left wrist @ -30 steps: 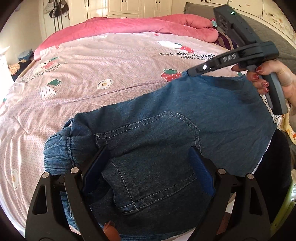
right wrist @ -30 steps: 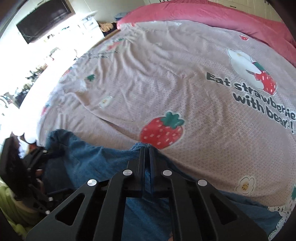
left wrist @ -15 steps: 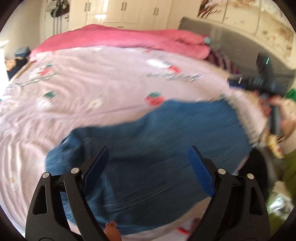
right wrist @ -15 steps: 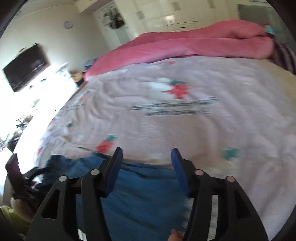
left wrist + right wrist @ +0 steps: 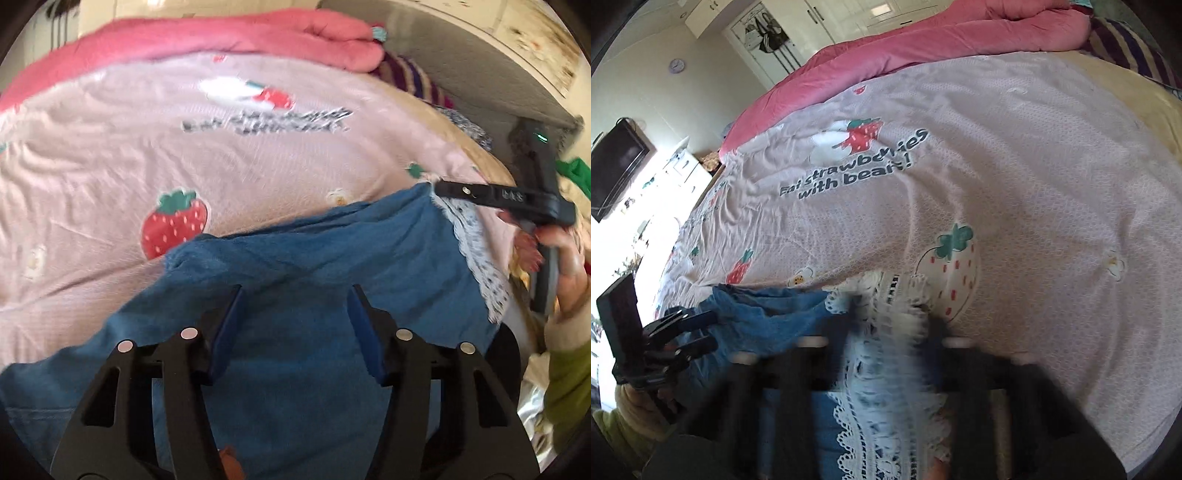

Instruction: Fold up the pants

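The blue denim pants [image 5: 314, 266] lie on the pink strawberry bedspread [image 5: 110, 166] at the near edge of the bed. My left gripper [image 5: 293, 317] is open just above the denim, holding nothing. In the left wrist view my right gripper [image 5: 443, 188] sits at the far right corner of the pants, beside the white lace trim [image 5: 476, 254]. In the right wrist view the right gripper [image 5: 890, 325] is motion-blurred, its fingers spread over the lace trim [image 5: 886, 369]. The denim [image 5: 768, 317] lies to its left, with the left gripper [image 5: 698, 332] over it.
A rolled pink duvet [image 5: 221, 33] lies along the far side of the bed. A striped purple cloth [image 5: 417, 77] is at the headboard end. A TV [image 5: 613, 166] and white furniture [image 5: 687, 170] stand beyond the bed's left side.
The right gripper let go of the pants corner, opened and moved right to the lace trim. The left gripper narrowed a little and shifted right over the denim; the back pocket is out of view.
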`<action>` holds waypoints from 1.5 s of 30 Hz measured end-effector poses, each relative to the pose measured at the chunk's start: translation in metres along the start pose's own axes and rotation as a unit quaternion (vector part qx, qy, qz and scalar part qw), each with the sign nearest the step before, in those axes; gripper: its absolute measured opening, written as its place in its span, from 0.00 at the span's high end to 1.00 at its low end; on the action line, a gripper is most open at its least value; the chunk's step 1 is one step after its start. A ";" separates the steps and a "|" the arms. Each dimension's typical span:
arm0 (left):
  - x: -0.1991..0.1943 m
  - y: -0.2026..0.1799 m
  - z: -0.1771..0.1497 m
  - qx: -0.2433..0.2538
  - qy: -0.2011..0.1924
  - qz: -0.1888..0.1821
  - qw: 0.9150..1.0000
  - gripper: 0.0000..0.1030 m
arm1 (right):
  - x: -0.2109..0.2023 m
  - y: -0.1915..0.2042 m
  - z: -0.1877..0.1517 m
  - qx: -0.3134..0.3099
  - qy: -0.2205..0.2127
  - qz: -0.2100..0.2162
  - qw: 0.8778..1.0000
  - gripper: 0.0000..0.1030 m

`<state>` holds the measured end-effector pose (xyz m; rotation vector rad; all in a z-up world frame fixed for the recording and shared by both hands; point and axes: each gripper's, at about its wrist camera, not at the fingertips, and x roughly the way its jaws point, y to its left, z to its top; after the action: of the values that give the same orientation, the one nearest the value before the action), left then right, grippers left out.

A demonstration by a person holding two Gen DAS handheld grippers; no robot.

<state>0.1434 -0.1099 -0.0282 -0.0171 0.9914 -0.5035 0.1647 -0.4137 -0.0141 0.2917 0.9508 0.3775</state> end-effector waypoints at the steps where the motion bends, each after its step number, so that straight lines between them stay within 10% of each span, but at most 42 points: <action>1: 0.006 0.002 0.001 -0.002 0.003 0.013 1.000 0.55 | -0.002 -0.001 0.001 -0.001 -0.012 -0.008 1.000 0.96; 10: 0.022 0.017 0.004 -0.016 0.001 0.043 0.999 0.60 | 0.019 -0.009 -0.012 -0.023 -0.018 -0.047 0.998 0.95; 23: 0.017 0.013 0.003 -0.015 -0.011 0.049 0.999 0.59 | -0.037 0.011 -0.034 -0.046 -0.064 -0.063 0.995 0.48; 38: -0.001 0.013 -0.001 -0.024 -0.029 0.051 0.998 0.51 | -0.075 0.004 -0.038 -0.005 -0.134 -0.068 0.989 0.30; 43: 0.001 0.011 -0.003 -0.019 -0.028 0.051 0.998 0.47 | -0.048 0.043 -0.049 -0.079 -0.057 0.040 0.994 0.32; 45: 0.002 0.011 -0.003 -0.019 -0.028 0.051 0.998 0.47 | -0.021 0.046 -0.044 -0.078 -0.015 0.016 0.997 0.32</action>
<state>0.1464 -0.1002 -0.0343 -0.0132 0.9424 -0.3882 0.1088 -0.3785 -0.0046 0.1694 0.8829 0.4737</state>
